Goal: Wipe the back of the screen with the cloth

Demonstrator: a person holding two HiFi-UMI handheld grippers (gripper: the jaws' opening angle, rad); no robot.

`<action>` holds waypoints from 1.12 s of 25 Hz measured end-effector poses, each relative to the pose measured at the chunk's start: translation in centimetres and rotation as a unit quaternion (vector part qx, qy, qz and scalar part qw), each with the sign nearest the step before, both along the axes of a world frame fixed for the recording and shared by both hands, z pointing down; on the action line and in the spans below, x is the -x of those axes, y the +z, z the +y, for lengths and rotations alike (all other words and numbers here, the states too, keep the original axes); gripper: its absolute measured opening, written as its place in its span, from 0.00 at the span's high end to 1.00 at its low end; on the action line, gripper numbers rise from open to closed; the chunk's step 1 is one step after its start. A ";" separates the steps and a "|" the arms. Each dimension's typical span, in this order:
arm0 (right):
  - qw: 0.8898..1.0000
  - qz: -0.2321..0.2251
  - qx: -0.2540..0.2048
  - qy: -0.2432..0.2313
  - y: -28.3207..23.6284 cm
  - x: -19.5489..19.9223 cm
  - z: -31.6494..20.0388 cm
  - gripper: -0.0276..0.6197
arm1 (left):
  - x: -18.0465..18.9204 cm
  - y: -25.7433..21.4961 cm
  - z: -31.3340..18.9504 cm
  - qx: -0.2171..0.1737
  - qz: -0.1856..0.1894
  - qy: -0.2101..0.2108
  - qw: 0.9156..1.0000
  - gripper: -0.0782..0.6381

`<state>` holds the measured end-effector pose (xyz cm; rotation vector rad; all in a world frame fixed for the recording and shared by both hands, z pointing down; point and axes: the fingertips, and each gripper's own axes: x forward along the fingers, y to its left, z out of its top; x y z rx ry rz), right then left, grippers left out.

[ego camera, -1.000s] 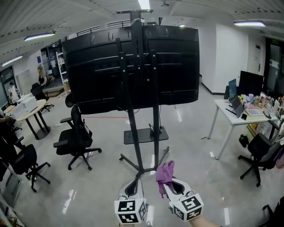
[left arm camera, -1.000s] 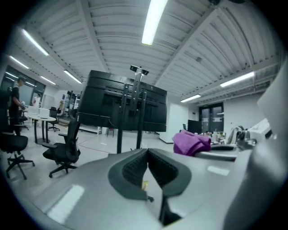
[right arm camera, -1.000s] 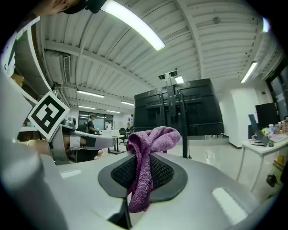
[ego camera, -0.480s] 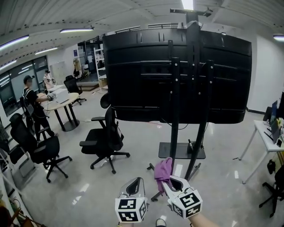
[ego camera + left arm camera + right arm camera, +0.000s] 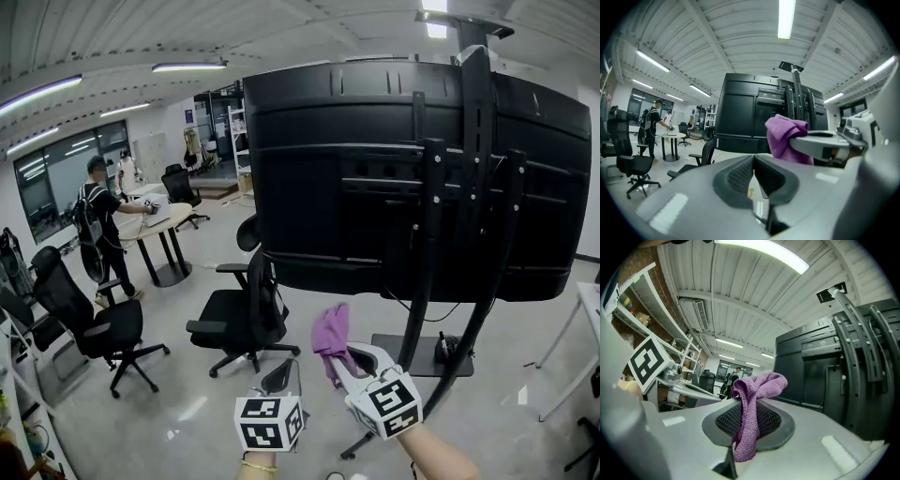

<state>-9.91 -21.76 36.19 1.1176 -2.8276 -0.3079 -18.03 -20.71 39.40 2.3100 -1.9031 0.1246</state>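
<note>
Right tongs (image 5: 749, 420) are clamped on the purple cloth (image 5: 757, 386). The cloth bunches above the pads and a strip hangs down in front. Left tongs (image 5: 753, 164) are pressed together with nothing between them. Both are held low, side by side, below the back of the screen (image 5: 356, 178). The cloth does not touch the panel. The screen is mounted on a black stand (image 5: 427, 262). An office chair (image 5: 246, 319) stands just beside it.
</note>
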 end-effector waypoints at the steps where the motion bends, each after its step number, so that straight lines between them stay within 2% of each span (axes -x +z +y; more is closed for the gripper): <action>1: 1.000 0.006 -0.013 -0.004 -1.4 0.9 -2.0 0.88 | 0.6 -0.9 -1.9 -0.004 0.000 0.000 1.000 0.88; 4: 0.998 0.025 -0.064 -0.012 -6.4 3.3 -7.7 0.88 | 2.2 -3.2 -7.3 -0.012 -0.008 0.002 1.000 0.88; 7: 0.990 0.051 -0.132 -0.004 -12.8 5.0 -13.0 0.88 | 3.5 -5.4 -12.5 -0.020 -0.022 0.003 1.000 0.88; 11: 0.970 0.096 -0.223 0.031 -21.7 7.1 -19.3 0.88 | 4.5 -7.9 -18.7 -0.034 -0.023 0.008 0.999 0.88; 14: 0.947 0.121 -0.286 0.084 -28.4 8.5 -23.7 0.88 | 5.2 -9.2 -22.5 -0.045 -0.020 0.014 0.999 0.88; 17: 0.910 0.163 -0.350 0.149 -34.2 10.1 -27.3 0.88 | 5.9 -10.0 -25.2 -0.054 -0.013 0.024 0.998 0.88; 21: 0.835 0.237 -0.435 0.241 -40.4 12.0 -29.9 0.87 | 6.6 -11.0 -27.7 -0.062 -0.018 0.043 0.997 0.88; 23: 0.796 0.266 -0.461 0.287 -42.8 12.5 -31.1 0.88 | 7.0 -11.0 -28.7 -0.060 -0.030 0.052 0.996 0.88; 24: 0.781 0.279 -0.468 0.306 -43.8 12.8 -31.9 0.88 | 7.3 -10.9 -29.1 -0.059 -0.037 0.055 0.996 0.88; 26: 0.759 0.305 -0.469 0.333 -44.7 13.4 -33.8 0.88 | 8.1 -10.8 -29.6 -0.060 -0.045 0.056 0.996 0.88; 28: 0.750 0.330 -0.455 0.348 -44.2 13.8 -35.9 0.88 | 9.1 -10.5 -29.9 -0.061 -0.043 0.057 0.996 0.88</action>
